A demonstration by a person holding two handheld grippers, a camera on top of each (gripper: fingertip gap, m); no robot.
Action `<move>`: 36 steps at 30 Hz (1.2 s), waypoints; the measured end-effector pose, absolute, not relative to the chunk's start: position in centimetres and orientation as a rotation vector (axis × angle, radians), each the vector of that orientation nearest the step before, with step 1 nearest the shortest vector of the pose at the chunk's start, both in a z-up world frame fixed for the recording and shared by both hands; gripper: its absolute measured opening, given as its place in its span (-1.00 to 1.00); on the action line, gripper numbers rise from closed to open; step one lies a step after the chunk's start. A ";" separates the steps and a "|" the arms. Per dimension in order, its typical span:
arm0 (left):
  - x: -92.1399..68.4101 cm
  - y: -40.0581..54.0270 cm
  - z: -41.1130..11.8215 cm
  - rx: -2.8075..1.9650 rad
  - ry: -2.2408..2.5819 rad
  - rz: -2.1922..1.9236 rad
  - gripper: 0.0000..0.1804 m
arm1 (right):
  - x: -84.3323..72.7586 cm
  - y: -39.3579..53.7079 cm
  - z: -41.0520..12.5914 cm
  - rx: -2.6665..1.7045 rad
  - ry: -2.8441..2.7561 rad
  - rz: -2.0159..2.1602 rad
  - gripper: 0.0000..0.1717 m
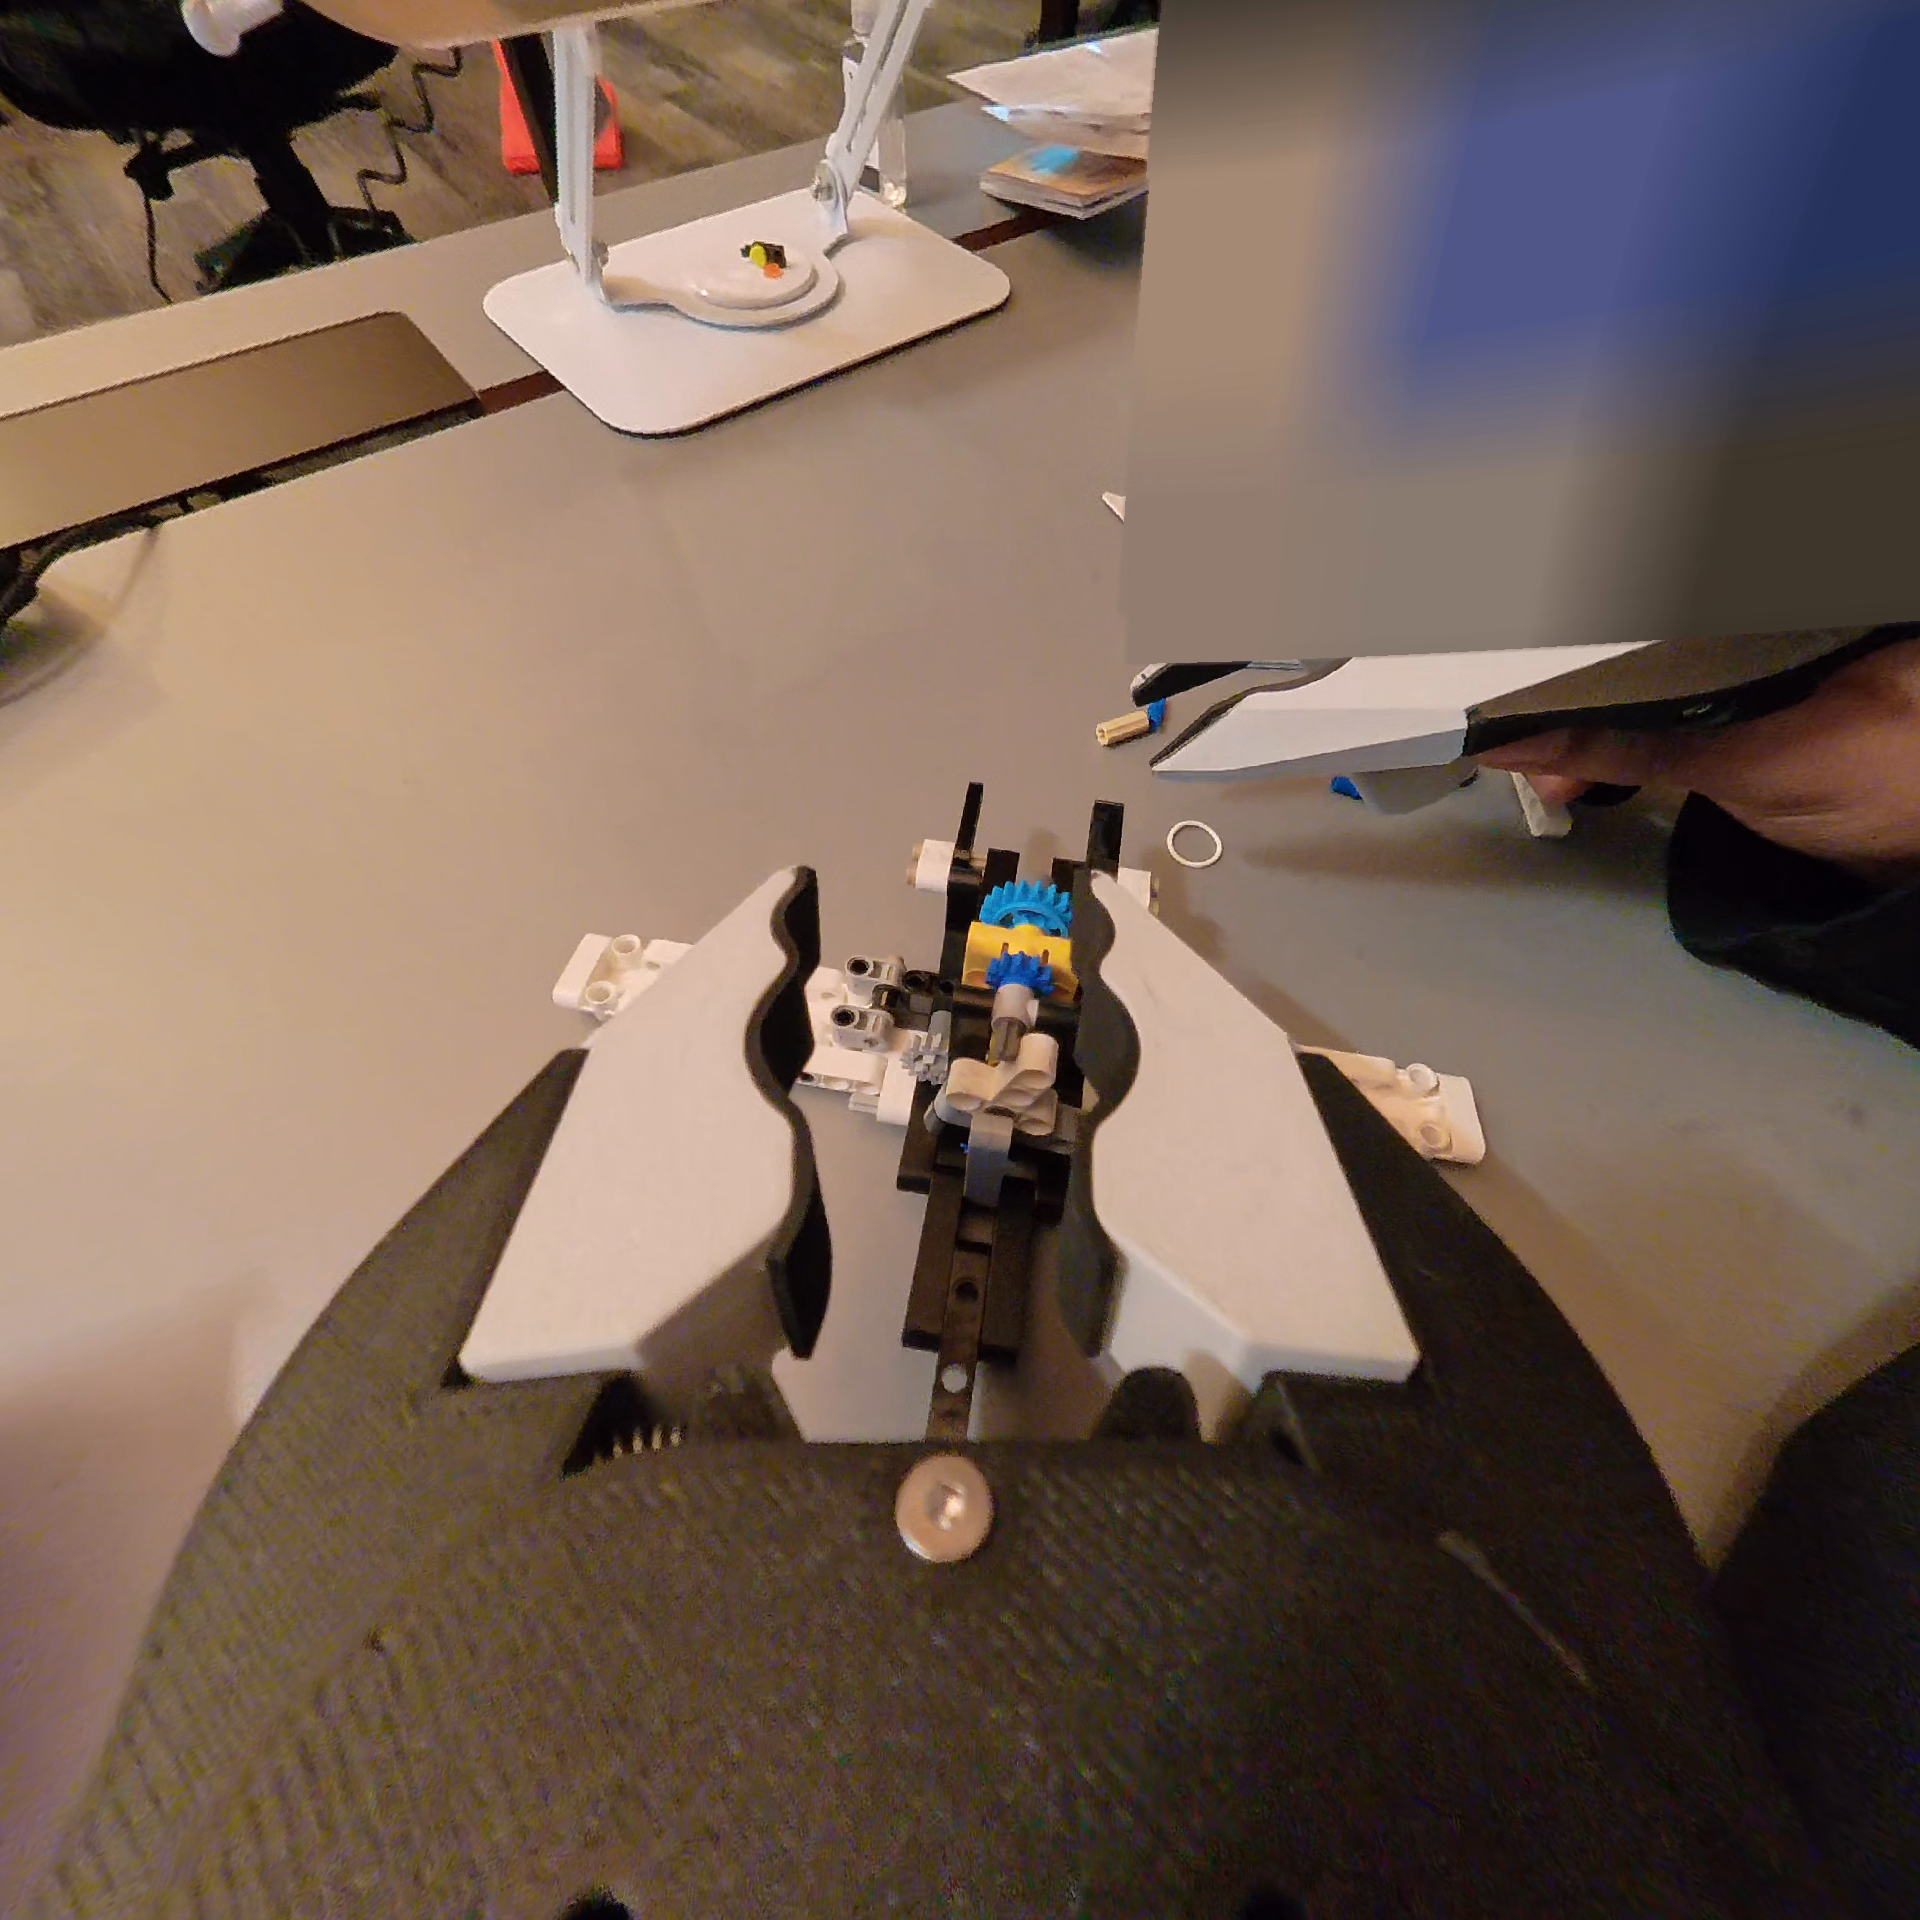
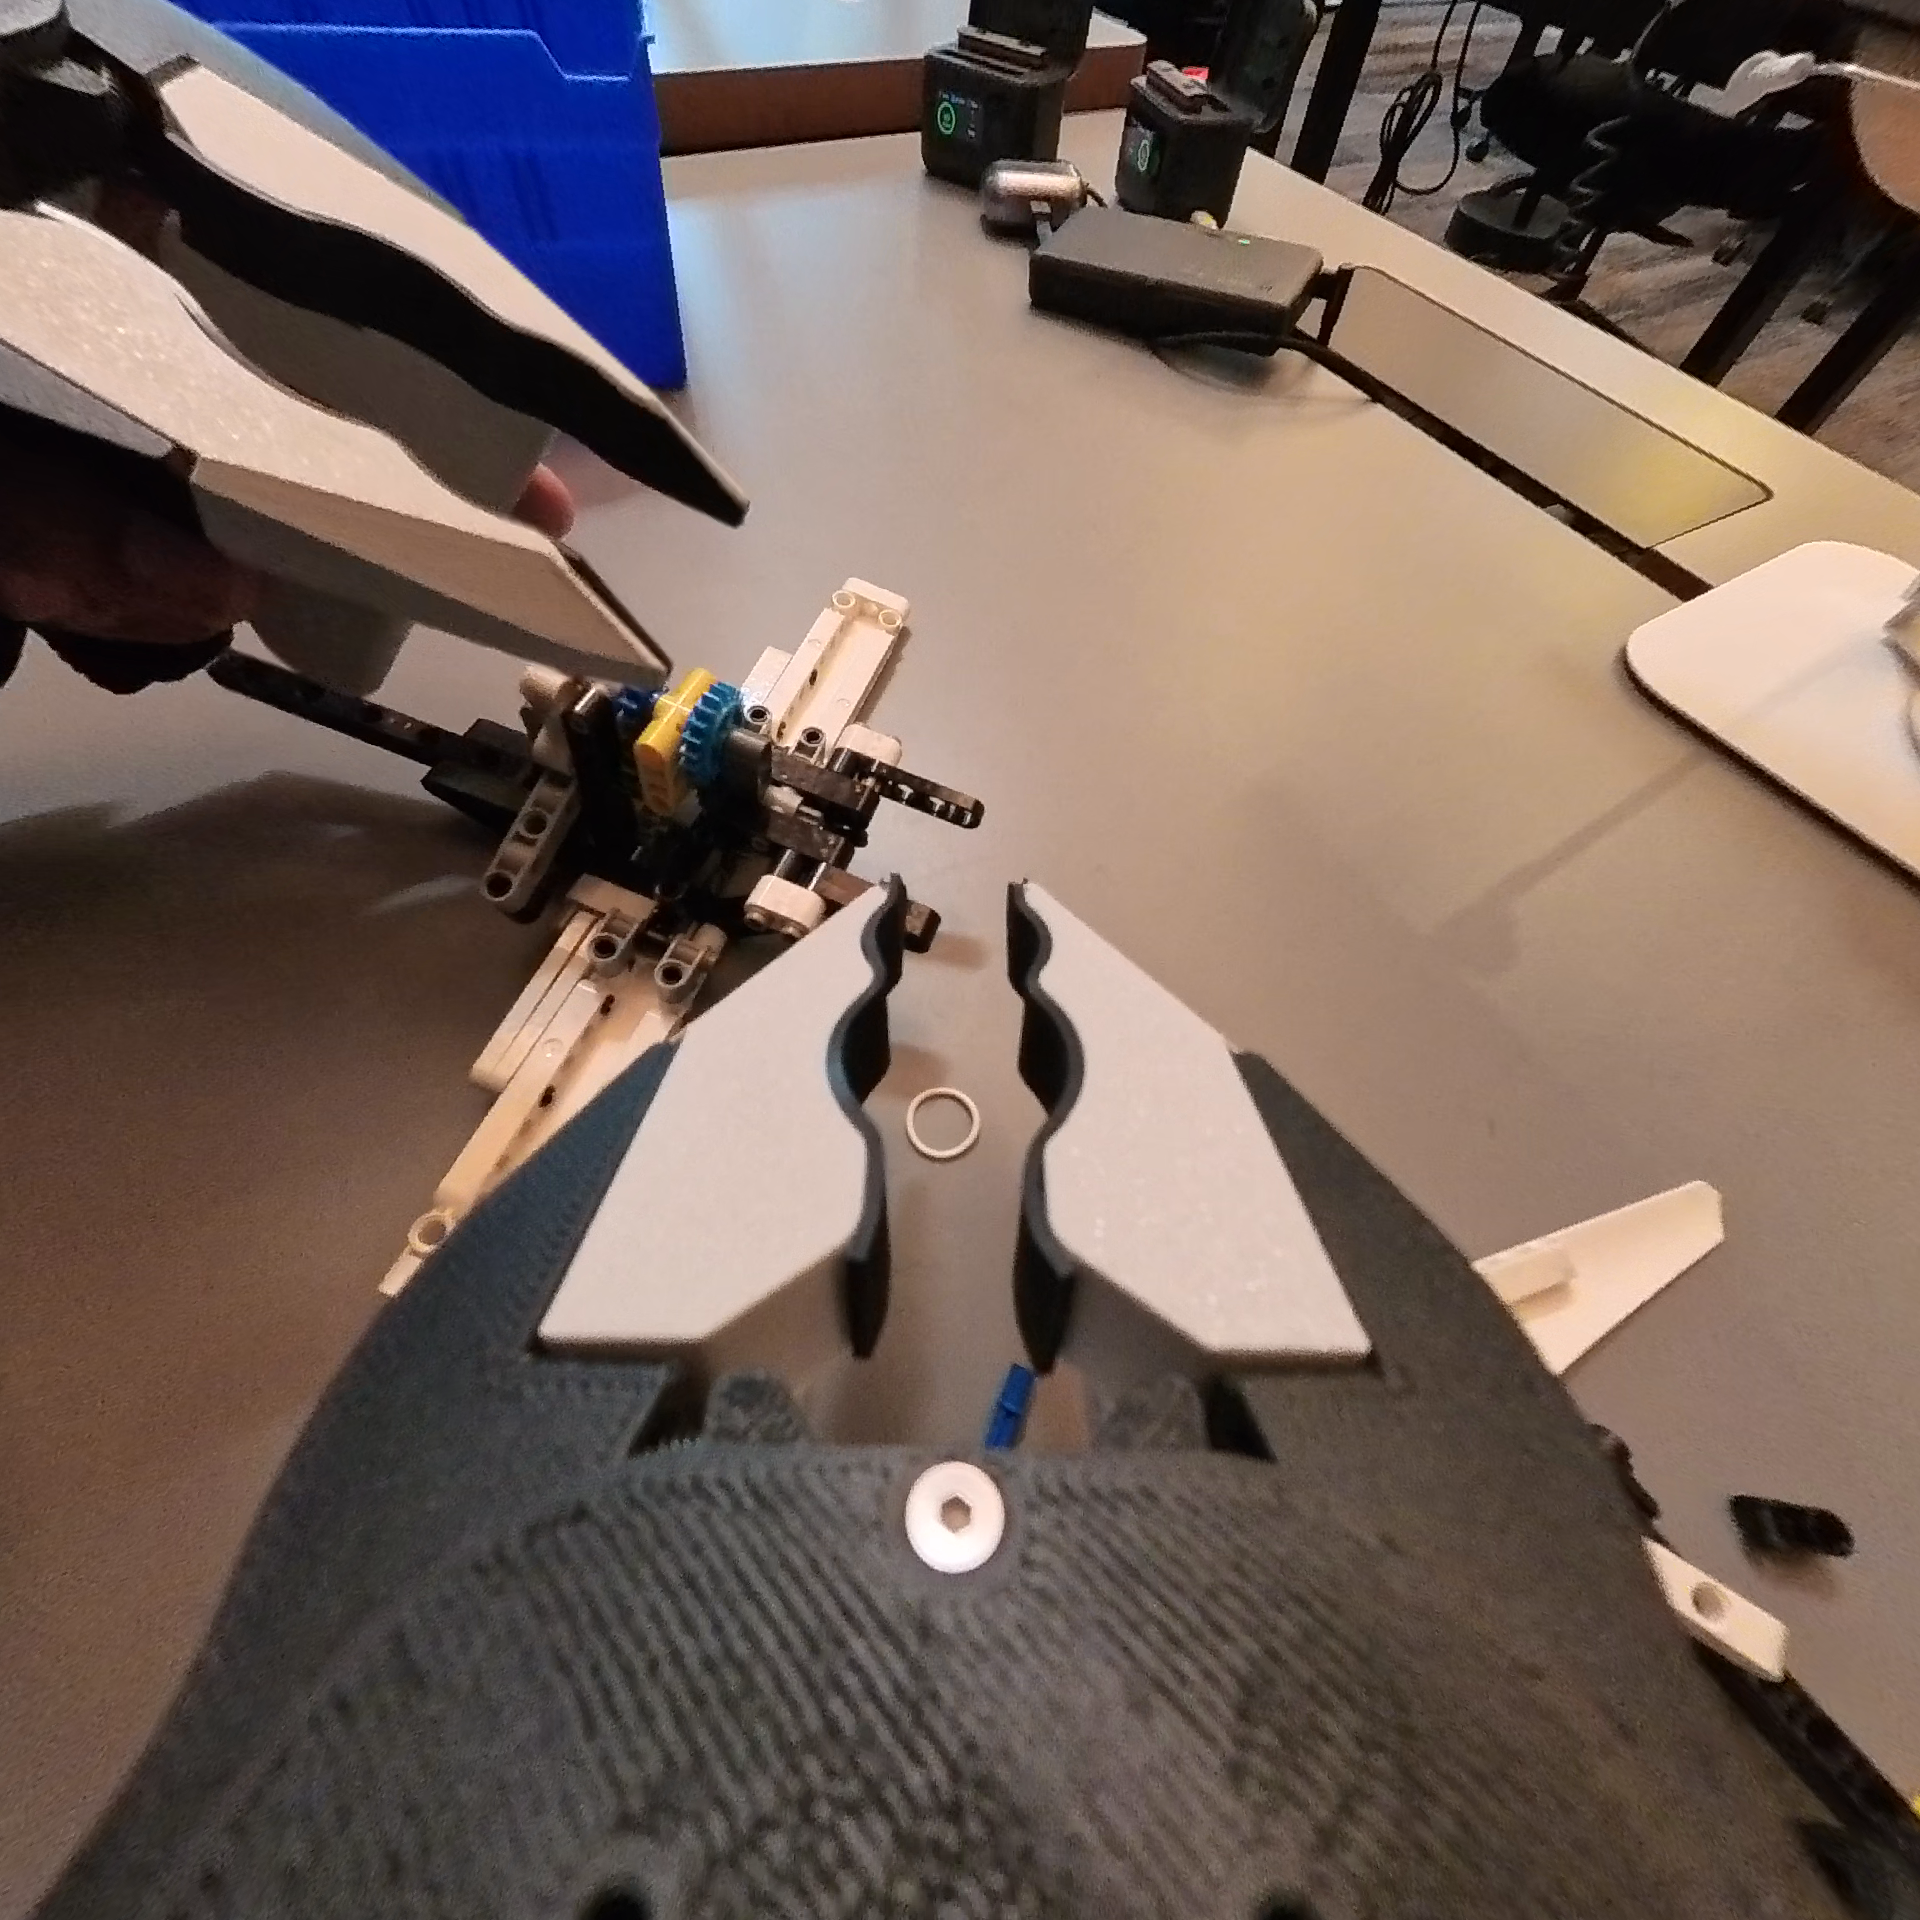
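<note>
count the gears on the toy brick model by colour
blue gears: 2, a larger and a smaller, either side of the yellow block
grey gears: 1, small, low on the model's left side
total: 3 visible; others may be hidden

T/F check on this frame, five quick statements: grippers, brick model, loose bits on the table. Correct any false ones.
1. The left gripper stands open astride the brick model. True.
2. The right gripper is clamped on the model. False: it is open, with only table between its fingers.
3. A white ring lies on the table. True.
4. The model's gears are red. False: blue, by a yellow block.
5. The model hangs in the air. False: it rests on the table.
</note>
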State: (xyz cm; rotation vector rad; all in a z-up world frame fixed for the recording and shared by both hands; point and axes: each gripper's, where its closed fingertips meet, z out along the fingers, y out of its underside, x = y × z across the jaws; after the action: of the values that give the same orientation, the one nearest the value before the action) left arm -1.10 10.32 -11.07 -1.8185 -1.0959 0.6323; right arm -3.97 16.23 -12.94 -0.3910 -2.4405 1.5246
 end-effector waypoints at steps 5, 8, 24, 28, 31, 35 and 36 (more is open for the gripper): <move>-0.9 10.1 -11.2 -1.818 -1.099 0.627 -0.47 | -4.1 16.3 -13.0 -0.400 -2.435 1.528 -0.79; -0.8 9.7 -11.2 -1.811 -1.108 0.630 -0.47 | -3.7 16.2 -12.7 -0.410 -2.429 1.538 -0.78; 0.9 11.4 -15.5 -1.945 -1.138 0.351 -0.32 | 2.1 14.3 -16.8 -0.648 -2.750 1.423 -0.73; 1.0 11.1 -16.5 -2.063 -1.162 0.425 -0.49 | 2.3 14.0 -17.2 -0.679 -2.761 1.393 -0.79; 1.0 10.8 -16.7 -2.132 -1.169 0.467 -0.56 | 2.1 13.8 -16.9 -0.686 -2.745 1.404 -0.86; 1.2 10.3 -16.9 -2.248 -1.163 0.542 -0.58 | 2.1 13.7 -17.0 -0.685 -2.749 1.407 -0.87; 1.3 10.2 -16.9 -2.286 -1.151 0.573 -0.58 | 2.1 13.8 -17.0 -0.683 -2.749 1.404 -0.88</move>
State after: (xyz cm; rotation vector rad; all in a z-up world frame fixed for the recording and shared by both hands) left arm 1.28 10.19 -16.90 -2.2858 -1.1508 0.5733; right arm 2.05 13.77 -16.97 -0.6827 -2.7487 1.4041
